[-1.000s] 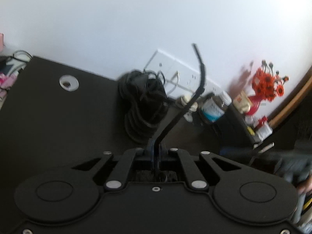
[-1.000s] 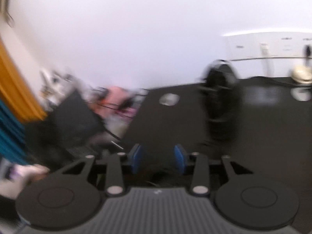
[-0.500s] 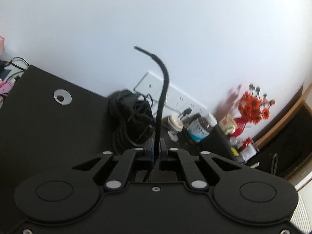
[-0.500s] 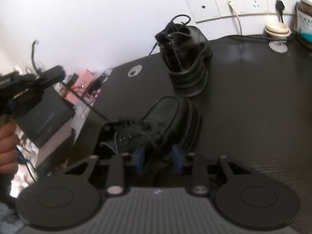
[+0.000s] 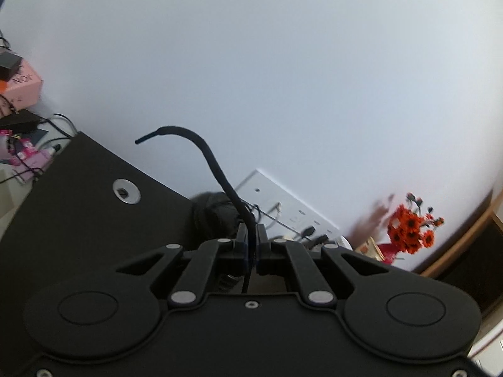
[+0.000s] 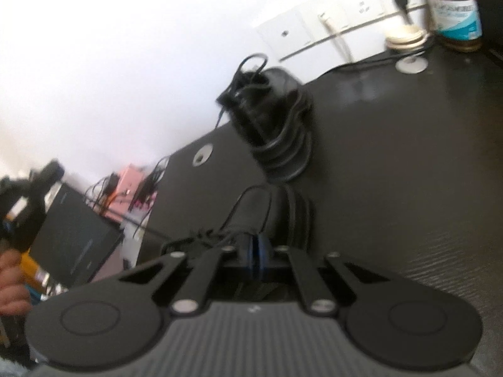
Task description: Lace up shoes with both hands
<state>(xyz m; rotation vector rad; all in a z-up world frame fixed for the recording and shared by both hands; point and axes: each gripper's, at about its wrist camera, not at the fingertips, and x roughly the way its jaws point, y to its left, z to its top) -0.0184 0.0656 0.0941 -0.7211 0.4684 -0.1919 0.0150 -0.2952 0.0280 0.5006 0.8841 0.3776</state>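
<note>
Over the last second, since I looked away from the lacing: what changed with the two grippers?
The right gripper, open a second ago, swung down to the near shoe and has closed, apparently on a lace loop. The left gripper stays clamped on its shoelace, whose free end flopped from right to left. The far shoe stayed put.

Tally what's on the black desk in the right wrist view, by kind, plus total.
Black shoes: 2, the far shoe and the near shoe by the right tongs
Brown bottle: 1
Cream stacked lids: 1
Total: 4
</note>
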